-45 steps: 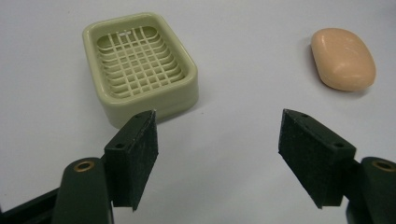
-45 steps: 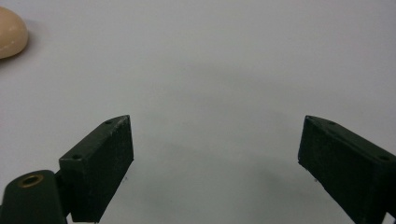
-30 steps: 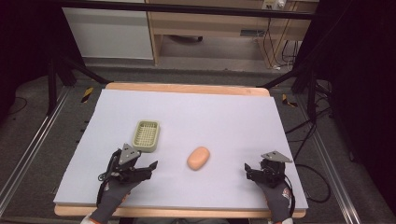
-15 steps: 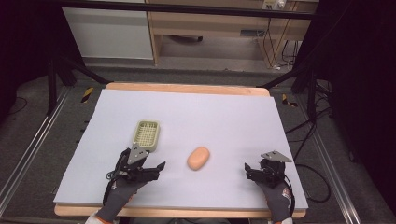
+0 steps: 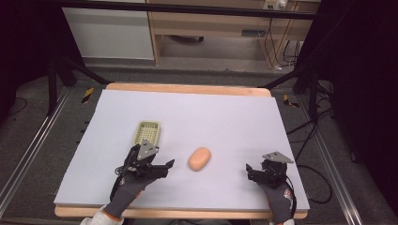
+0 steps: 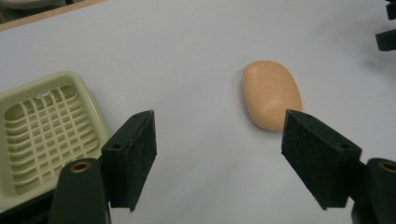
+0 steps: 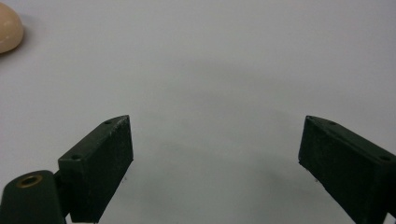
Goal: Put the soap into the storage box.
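Note:
An orange oval soap bar (image 5: 199, 159) lies on the white table sheet, near the front middle. A pale green slotted soap dish (image 5: 147, 132) sits empty to its left. My left gripper (image 5: 165, 167) stands open just in front of the dish, its jaws pointing right at the soap from a short way off. In the left gripper view the soap bar (image 6: 271, 94) lies ahead by the right jaw, the dish (image 6: 42, 135) at the left, and my left gripper (image 6: 219, 140) holds nothing. My right gripper (image 5: 250, 172) rests open at the front right; my right gripper (image 7: 215, 135) has bare sheet between its jaws, with the soap bar (image 7: 8, 29) at the far left.
The white sheet (image 5: 225, 117) covers a wooden table with its edge showing at the back and front. Dark floor, cables and metal frame legs surround it. A wooden cabinet (image 5: 211, 28) stands beyond the far edge.
My left gripper has moved right and a little forward, from the dish's left front corner toward the soap. The right gripper, soap and dish have stayed put.

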